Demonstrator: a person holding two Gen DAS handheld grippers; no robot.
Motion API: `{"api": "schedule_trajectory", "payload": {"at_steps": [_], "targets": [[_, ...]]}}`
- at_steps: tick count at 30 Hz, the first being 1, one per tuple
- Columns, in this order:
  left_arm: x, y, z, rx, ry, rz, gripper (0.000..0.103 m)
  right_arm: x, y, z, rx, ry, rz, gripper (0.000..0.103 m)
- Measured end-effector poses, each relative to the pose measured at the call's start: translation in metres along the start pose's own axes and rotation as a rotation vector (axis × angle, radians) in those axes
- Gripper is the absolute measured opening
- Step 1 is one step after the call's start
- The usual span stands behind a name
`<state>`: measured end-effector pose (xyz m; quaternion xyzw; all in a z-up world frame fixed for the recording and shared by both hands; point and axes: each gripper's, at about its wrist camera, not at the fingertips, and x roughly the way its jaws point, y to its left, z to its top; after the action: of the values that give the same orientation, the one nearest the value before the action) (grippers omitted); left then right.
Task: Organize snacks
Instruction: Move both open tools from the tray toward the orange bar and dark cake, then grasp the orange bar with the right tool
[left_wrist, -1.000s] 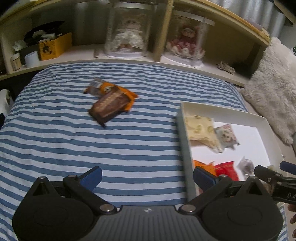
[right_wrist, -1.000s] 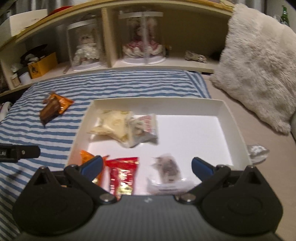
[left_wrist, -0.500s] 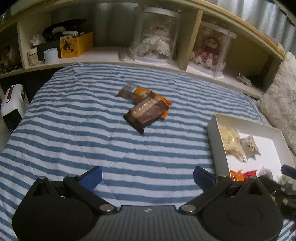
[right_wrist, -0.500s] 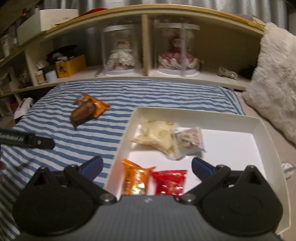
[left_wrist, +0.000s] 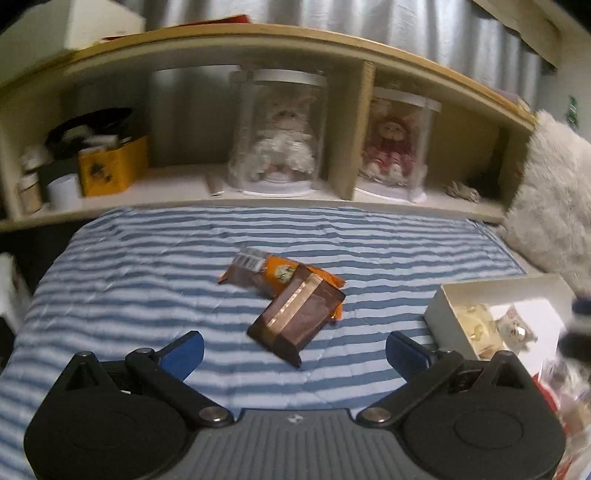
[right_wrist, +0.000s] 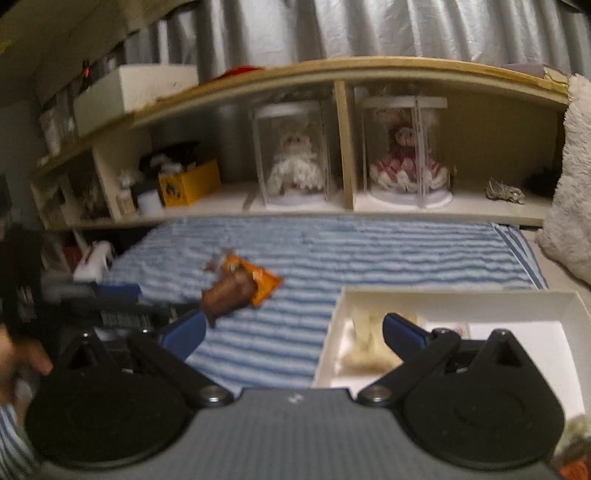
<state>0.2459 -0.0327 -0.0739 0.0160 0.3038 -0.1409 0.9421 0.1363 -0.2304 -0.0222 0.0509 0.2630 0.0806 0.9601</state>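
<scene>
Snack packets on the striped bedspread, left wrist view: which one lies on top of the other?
The dark brown packet with the shiny lengthwise strip lies on top. It overlaps the orange packet and sits nearer the open left tool.

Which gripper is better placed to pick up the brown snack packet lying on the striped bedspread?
Left. The open left gripper faces the brown snack packet head-on, framed between its fingers. The open right gripper points toward the white cardboard box, packet off to its left.
</scene>
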Motion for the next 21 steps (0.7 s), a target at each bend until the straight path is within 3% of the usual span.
{"api": "schedule_trajectory", "payload": {"at_steps": [4, 8, 12, 15, 19, 21], "targets": [[0.015, 0.001, 0.003, 0.14, -0.009, -0.124, 0.103, 0.028, -0.004, 0.027, 0.014, -0.003, 0.028, 0.103], [0.03, -0.001, 0.004, 0.239, -0.039, -0.128, 0.103, 0.069, -0.002, 0.05, -0.014, 0.045, 0.038, 0.103], [0.045, 0.008, -0.001, 0.279, -0.077, -0.127, 0.103, 0.112, 0.009, 0.071, -0.083, 0.105, 0.077, 0.103], [0.052, 0.017, -0.001, 0.283, -0.086, -0.174, 0.103, 0.148, 0.021, 0.084, -0.146, 0.166, 0.115, 0.102], [0.056, 0.015, -0.001, 0.295, -0.109, -0.242, 0.102, 0.19, 0.044, 0.094, -0.24, 0.239, 0.142, 0.084], [0.059, 0.013, -0.001, 0.298, -0.103, -0.267, 0.097, 0.208, 0.056, 0.095, -0.271, 0.27, 0.157, 0.083]]}}
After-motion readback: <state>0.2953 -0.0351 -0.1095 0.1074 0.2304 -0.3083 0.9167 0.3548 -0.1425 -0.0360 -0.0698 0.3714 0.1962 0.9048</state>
